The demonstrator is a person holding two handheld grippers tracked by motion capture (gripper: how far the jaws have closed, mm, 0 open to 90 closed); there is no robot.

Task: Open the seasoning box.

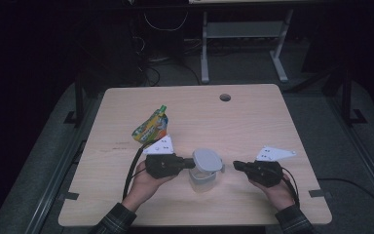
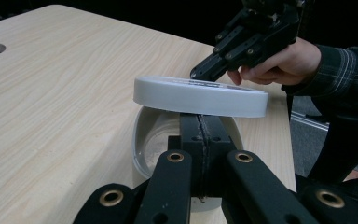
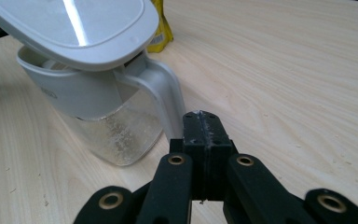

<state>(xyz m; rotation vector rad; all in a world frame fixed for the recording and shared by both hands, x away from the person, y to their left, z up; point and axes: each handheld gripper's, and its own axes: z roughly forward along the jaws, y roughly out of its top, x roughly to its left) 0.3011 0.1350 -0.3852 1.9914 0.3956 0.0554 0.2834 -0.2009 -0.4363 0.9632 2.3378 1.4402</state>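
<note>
**A:** Where is the jug?

**B:** The jug [image 1: 202, 181] stands low in the middle of the frame, near the front edge of the table [image 1: 253, 117]. Its lid [image 1: 207, 160] sits tilted on top, not pushed down.

**A:** What are your two tools doing?

**B:** My left hand-held gripper [image 1: 191, 163] is closed. Its tip is tucked under the left side of the lid, and the lid rests on it. I cannot tell if it pinches a thin lip there. My right hand-held gripper [image 1: 237, 165] is closed too, with nothing in it.

**A:** Which one is nearer?

**B:** The left one, as it touches the lid. The right one points left at the jug. In the right gripper view its tip is just beside the handle [image 3: 165, 93], but not on it.

**A:** Which way does the jug lie?

**B:** Its long way runs left to right in the frame, with the handle on the right.

**A:** Is there room?

**B:** Yes, I think so. The top right of the table is bare. A pouch [image 1: 151, 127] lies up and left, well apart.
</note>
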